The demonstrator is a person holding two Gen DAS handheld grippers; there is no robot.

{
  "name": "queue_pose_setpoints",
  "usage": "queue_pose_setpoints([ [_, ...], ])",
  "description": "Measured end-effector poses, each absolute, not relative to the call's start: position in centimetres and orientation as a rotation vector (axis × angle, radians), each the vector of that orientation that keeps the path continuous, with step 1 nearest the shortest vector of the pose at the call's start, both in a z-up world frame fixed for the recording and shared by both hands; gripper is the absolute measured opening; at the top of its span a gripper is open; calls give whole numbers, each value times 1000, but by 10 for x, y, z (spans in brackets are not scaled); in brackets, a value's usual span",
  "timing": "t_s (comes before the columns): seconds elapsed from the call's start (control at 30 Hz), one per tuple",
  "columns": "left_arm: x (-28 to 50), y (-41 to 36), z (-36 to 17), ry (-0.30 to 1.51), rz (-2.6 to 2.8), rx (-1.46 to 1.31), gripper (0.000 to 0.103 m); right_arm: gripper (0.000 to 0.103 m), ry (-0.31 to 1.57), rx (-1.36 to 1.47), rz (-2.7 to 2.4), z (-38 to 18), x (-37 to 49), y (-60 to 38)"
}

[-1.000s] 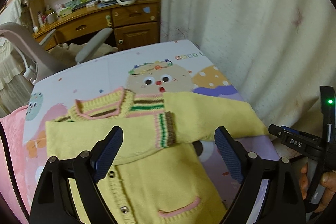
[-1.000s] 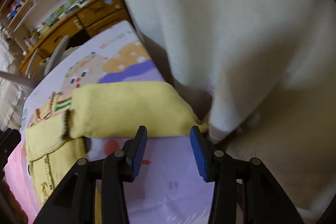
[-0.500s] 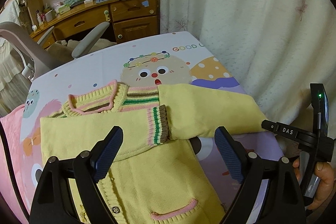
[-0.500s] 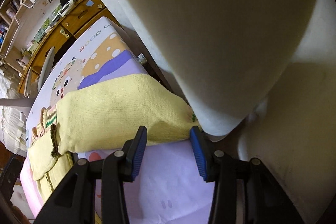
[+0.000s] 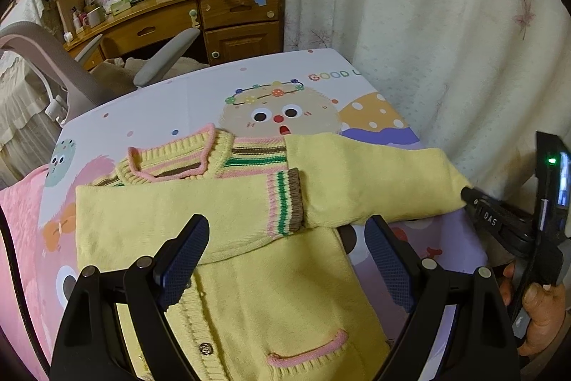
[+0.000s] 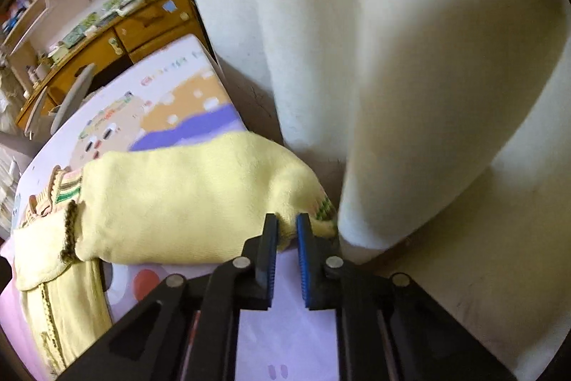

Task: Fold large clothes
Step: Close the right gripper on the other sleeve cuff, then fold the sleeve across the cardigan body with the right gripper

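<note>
The yellow cardigan [image 5: 271, 274] is spread flat on the cartoon bed sheet [image 5: 160, 106], with one sleeve [image 5: 178, 209] already laid across its chest. The other sleeve [image 6: 185, 199] has just been pinched near its cuff by the right gripper [image 6: 286, 227], whose jaws were closing on it. The left gripper [image 5: 285, 259] is held wide apart over the cardigan, touching nothing. The sleeve should be lifted gently and carried across, kept flat and smooth.

We see black two-finger tools with dark blue ribbed pads [image 5: 185, 259] and silver rivets; the right gripper [image 6: 286, 231] carries white "DAS" lettering and a green light.
</note>
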State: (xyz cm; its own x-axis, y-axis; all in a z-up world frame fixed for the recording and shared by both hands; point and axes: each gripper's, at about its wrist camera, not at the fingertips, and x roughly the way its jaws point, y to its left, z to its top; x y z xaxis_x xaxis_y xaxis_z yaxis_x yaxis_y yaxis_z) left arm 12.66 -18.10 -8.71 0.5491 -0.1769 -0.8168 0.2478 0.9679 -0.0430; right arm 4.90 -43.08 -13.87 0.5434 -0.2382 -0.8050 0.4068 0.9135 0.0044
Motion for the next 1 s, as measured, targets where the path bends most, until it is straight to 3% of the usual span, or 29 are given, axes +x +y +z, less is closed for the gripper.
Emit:
queue_pose_setpoints([
  [0.23, 130, -149, -79, 937, -168, 44, 88, 11, 750, -155, -130, -95, 63, -346],
  [0.43, 139, -99, -83, 961, -46, -50, 88, 13, 761, -462, 123, -117, 66, -258],
  [0.63, 136, -65, -92, 996, 11, -116, 88, 37, 842, -368, 229, -133, 49, -241],
  [1.0, 128, -57, -102, 1023, 6, -125, 88, 38, 902, -192, 199, -130, 57, -266],
])
